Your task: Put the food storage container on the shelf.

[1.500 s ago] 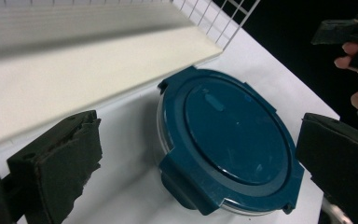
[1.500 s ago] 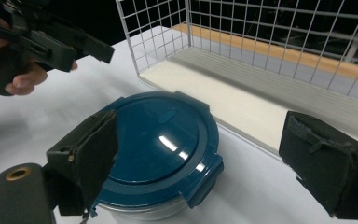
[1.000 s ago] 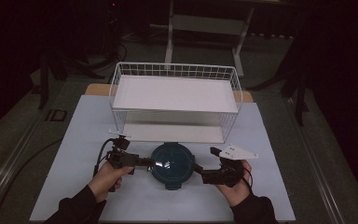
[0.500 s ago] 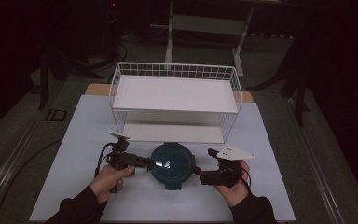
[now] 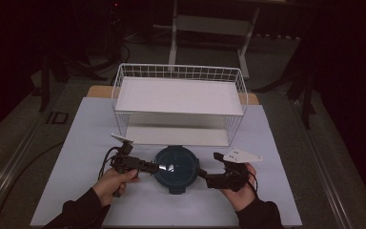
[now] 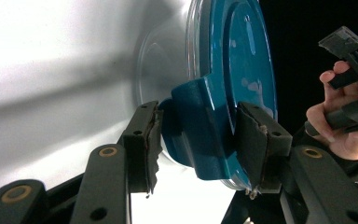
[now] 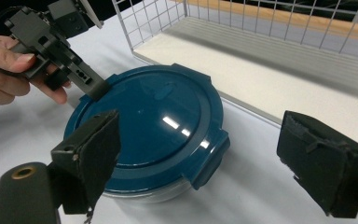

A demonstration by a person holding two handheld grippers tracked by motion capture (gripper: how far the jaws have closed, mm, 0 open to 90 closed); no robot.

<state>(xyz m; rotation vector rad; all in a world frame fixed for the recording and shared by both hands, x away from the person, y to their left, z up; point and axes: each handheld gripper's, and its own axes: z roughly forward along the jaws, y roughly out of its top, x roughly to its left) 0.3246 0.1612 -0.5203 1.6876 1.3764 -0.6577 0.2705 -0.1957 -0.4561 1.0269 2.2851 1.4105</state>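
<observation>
Clamped on a clip tab of the blue lid, the left gripper (image 6: 198,140) has just been closing its jaws, and in the left gripper view both black pads press on the tab's two sides, with the tab between them. That tab sticks out from the lid (image 6: 242,79) of a round container (image 5: 175,166) with a clear body, which sits on the white table (image 5: 76,143) straight ahead of the jaws. In the high view the left gripper (image 5: 153,167) reaches the container's left edge, held by the left hand (image 5: 114,181) just behind it.

On the opposite side, the right gripper (image 7: 200,154) has its jaws wide apart. In the right gripper view its two pads stand on either side of another clip tab (image 7: 209,161) on the lid's near rim, clear of it, with open space between each pad and the tab. The high view shows the right gripper (image 5: 204,175) just beside the container's right edge, with the right hand (image 5: 240,188) behind it and the grey three-cornered plate (image 5: 242,155) on top.

Beyond the container, away from both grippers, stands a white wire basket (image 5: 178,102) with two flat white shelves; its lower shelf's front edge lies near the container's far side, though I cannot tell whether they touch.
</observation>
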